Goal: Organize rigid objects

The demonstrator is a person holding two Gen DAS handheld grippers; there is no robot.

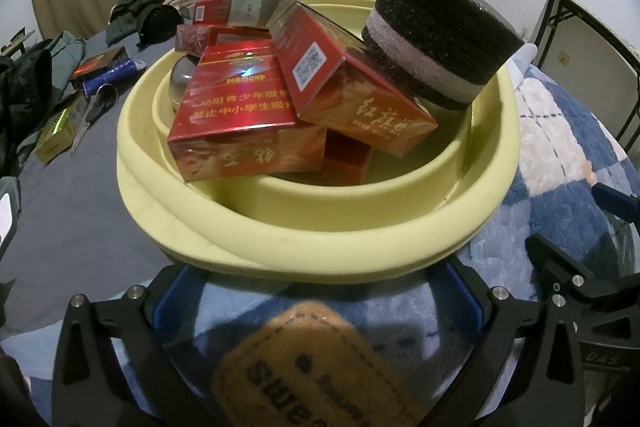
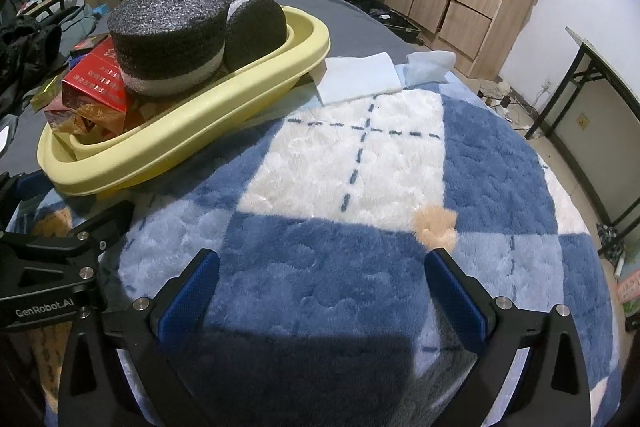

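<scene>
The yellow tub (image 1: 280, 239) sat on the fluffy blanket (image 2: 340, 163), piled with red boxes (image 1: 236, 115) and a foam block (image 1: 436, 31), gathered together. The left gripper (image 1: 316, 291) was apart at its rim. The right gripper (image 2: 320, 291) was apart, holding nothing.

Your left tool's fingertips (image 1: 460, 279) slip under the yellow basin's rim (image 1: 320, 227), so you can't tell whether they touch it. A blurred tan label (image 1: 312, 367) fills the near foreground, its print cut off by the bottom edge. Red boxes (image 1: 240, 115) cover most of a metal object (image 1: 182, 79). In the right wrist view, the front foam cylinder (image 2: 168, 39) hides part of a second one (image 2: 256, 27).
</scene>
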